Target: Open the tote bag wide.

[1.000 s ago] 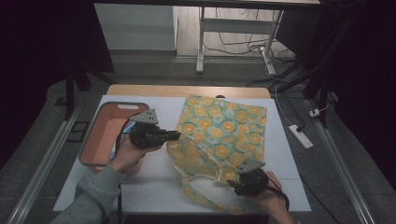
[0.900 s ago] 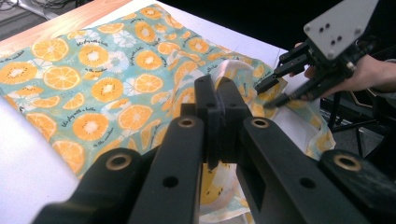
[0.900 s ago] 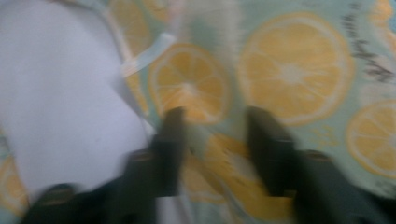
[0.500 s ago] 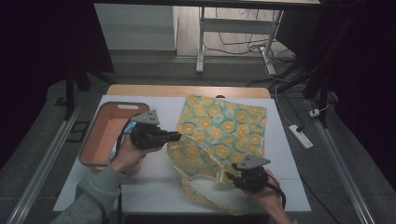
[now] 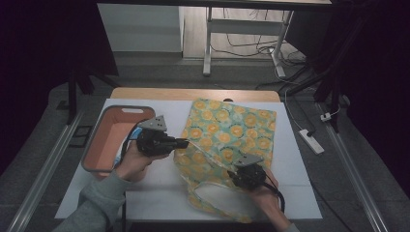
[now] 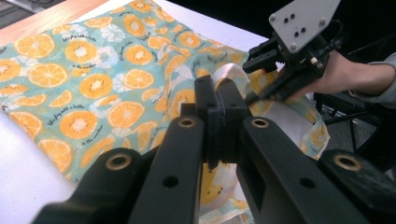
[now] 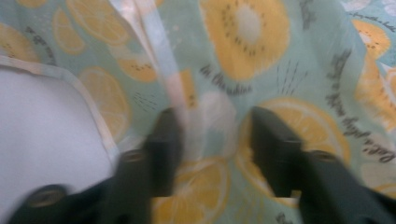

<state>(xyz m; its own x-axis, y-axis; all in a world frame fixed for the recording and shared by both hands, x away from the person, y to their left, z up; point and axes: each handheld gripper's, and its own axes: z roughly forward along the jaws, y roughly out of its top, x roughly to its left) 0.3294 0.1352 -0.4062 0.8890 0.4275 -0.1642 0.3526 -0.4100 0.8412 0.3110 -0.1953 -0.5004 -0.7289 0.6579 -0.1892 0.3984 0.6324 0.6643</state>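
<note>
Bag (image 5: 227,140) w/ orange print lies flat mid-surface (image 5: 159,193); my left gripper (image 6: 219,100) is clamped on its strap, right gripper (image 7: 210,135) hovers w/ fingers apart over the mouth hem (blurry), so I'd close on one layer only before lifting.

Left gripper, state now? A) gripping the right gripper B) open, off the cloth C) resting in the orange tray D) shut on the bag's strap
D: in the left gripper view the left gripper has its jaws closed together with the pale strap of the orange-print bag looping out just past their tips.
</note>
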